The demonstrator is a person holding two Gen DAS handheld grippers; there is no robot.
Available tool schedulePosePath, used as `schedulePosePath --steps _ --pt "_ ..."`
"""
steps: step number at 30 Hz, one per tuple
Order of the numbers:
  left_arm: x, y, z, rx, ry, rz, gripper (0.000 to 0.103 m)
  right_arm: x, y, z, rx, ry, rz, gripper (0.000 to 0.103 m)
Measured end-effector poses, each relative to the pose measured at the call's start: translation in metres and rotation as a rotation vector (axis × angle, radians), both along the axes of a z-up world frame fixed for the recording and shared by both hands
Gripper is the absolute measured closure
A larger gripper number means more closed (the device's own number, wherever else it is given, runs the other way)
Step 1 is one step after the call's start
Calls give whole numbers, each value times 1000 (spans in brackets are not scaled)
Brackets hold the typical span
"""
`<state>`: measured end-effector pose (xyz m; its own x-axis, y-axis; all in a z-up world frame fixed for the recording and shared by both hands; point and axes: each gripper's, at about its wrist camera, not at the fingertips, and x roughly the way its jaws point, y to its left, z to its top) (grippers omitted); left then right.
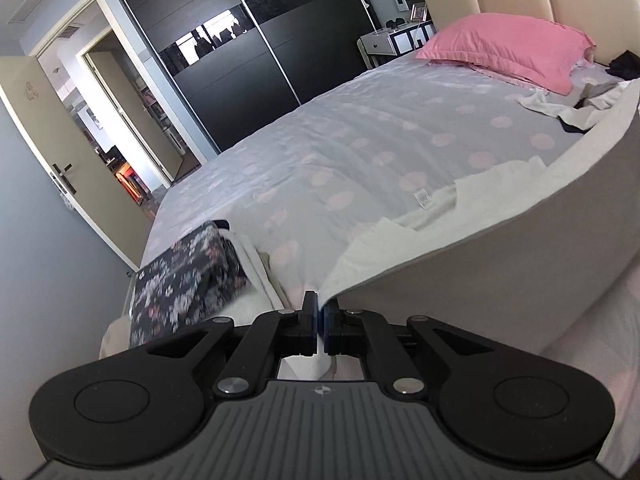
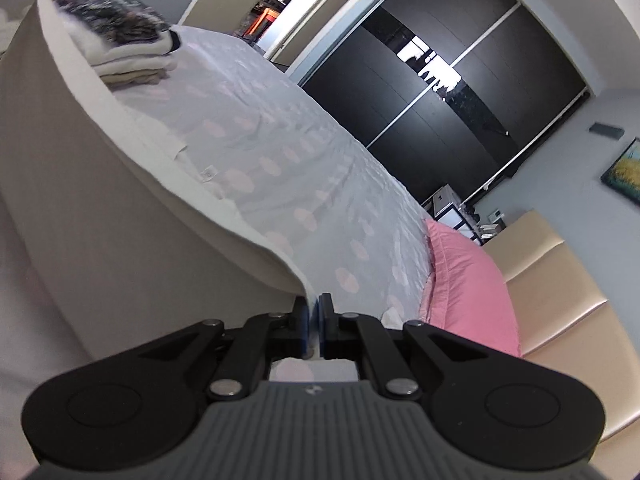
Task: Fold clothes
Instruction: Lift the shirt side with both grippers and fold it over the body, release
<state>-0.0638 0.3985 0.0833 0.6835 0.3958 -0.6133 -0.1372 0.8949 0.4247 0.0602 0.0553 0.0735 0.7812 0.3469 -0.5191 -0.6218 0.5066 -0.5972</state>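
Note:
A cream garment (image 1: pixel 480 264) is stretched in the air over the bed, its upper edge running from my left gripper (image 1: pixel 320 312) up to the right. My left gripper is shut on one end of that edge. In the right wrist view the same cream garment (image 2: pixel 120 240) sweeps from the upper left down to my right gripper (image 2: pixel 314 316), which is shut on its other end. A small white label (image 2: pixel 208 172) hangs at the garment's inner edge. The lower part of the garment drops out of sight below both grippers.
The grey bedspread with pink dots (image 1: pixel 340 152) lies beyond the garment. A stack of folded clothes topped by a dark floral piece (image 1: pixel 188 272) sits at the bed's foot. A pink pillow (image 1: pixel 508 48) and loose clothes (image 1: pixel 576 108) lie near the headboard. Black wardrobe doors (image 1: pixel 260 40) stand behind.

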Motion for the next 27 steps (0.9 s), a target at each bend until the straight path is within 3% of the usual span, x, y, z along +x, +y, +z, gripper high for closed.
schedulePosePath --steps 8,12,15,20,27 --pt "107 48 -26 -5 59 11 102 117 61 -16 24 153 -55 98" --pt "157 78 -63 -99 124 34 102 173 92 -49 20 242 -103 98" --pt "189 92 -98 -97 197 53 102 209 114 -79 19 306 -139 98" --pt "221 112 -146 -117 246 92 102 247 141 -125 1 361 -180 97" --pt "243 129 -177 -152 252 129 99 274 155 -166 5 407 -228 96"
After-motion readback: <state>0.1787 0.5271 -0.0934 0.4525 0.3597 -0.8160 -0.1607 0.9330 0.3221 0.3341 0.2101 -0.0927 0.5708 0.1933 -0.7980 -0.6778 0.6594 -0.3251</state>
